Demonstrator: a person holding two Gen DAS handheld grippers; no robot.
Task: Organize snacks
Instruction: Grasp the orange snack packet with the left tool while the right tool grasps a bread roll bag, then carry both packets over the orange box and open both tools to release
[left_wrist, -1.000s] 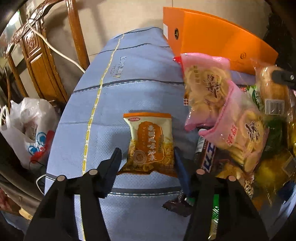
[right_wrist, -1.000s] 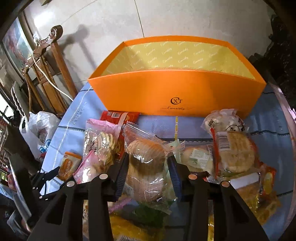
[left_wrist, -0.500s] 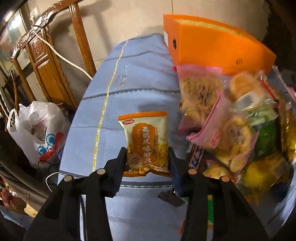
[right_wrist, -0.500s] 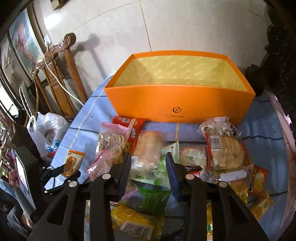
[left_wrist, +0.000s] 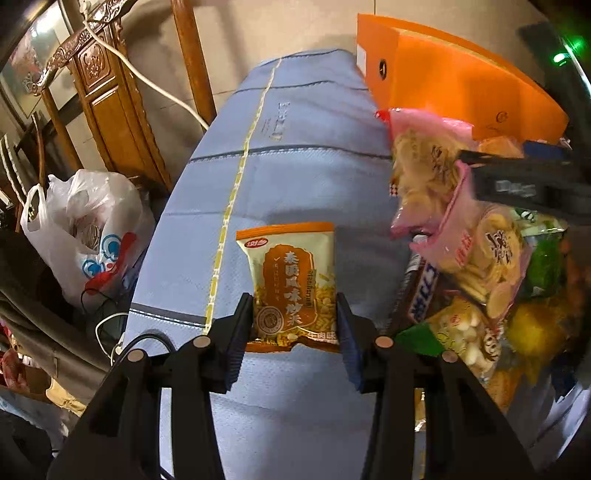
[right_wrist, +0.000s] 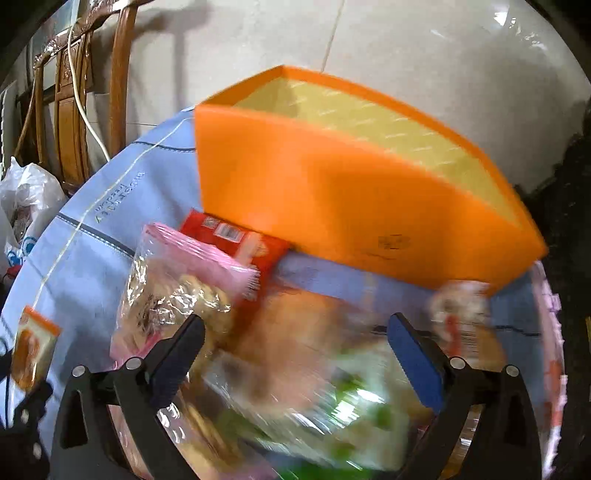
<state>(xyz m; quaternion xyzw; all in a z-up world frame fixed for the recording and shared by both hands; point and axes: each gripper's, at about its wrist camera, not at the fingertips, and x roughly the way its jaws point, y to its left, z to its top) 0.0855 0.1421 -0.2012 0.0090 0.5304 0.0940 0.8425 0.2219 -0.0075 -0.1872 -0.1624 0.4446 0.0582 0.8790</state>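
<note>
The left gripper (left_wrist: 295, 325) is clamped on the lower part of a small orange snack packet (left_wrist: 291, 280), its pads pressing both side edges, and the packet hangs over the blue-covered surface (left_wrist: 295, 147), left of the snack heap (left_wrist: 480, 266). The right gripper (right_wrist: 295, 339) has just been opening and its jaws now stand wide, gripping nothing; the blurred clear-wrapped packets (right_wrist: 295, 387) lie loose under and between them. The orange box (right_wrist: 332, 206) stands empty at the far side of the surface, with a red packet (right_wrist: 236, 240) against its near wall and a pink-edged biscuit bag (right_wrist: 184, 280) just in front. The main risk, I judge, is the left grip: the packet is pinched by its slippery edges, low down, so it could fold or slide out on the way to the box. The other danger is crowding, since the right gripper shows just above the heap in the left view; the two could collide, or the right could snag the pink bag and drag neighbours off the surface edge
</note>
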